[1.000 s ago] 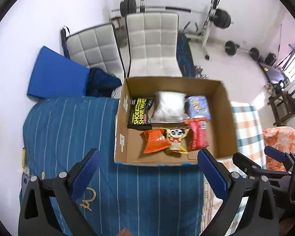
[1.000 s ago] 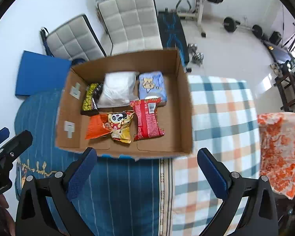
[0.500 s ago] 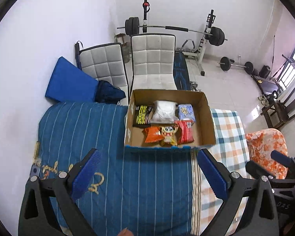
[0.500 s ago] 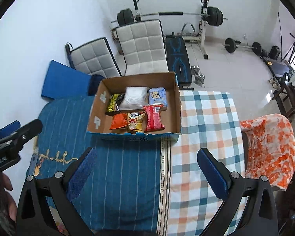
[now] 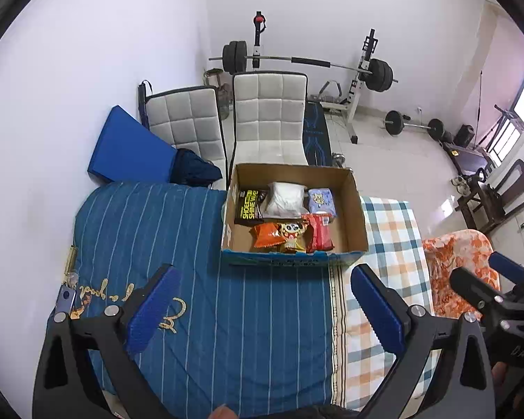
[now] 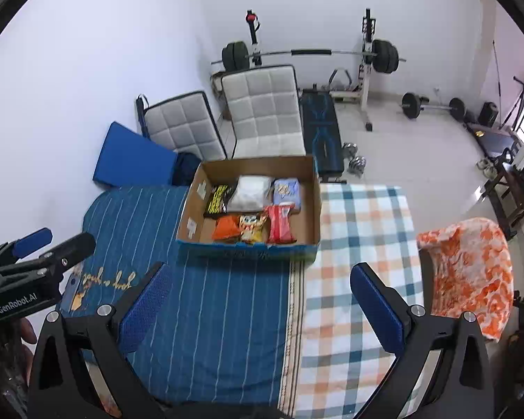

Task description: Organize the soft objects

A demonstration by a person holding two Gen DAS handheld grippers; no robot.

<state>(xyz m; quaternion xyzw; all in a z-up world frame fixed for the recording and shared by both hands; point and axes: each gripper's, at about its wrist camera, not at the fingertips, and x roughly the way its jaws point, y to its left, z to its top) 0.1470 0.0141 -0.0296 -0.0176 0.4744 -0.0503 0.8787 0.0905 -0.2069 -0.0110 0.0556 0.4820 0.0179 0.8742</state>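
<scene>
While we hold the left gripper and right gripper spread wide and empty above the bed, snack packets lie in the cardboard box at 12 o'clock.

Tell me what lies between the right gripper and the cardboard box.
Only bedding: in the right wrist view, blue striped cloth and checked cloth separate the right gripper from the cardboard box.

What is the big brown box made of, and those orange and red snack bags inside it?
The box looks like plain cardboard: matte brown walls with folded flaps. The orange bag and red bag look like thin plastic or foil wrap: bright printed colours and crinkly, puffy shapes, though I can't tell which.
</scene>
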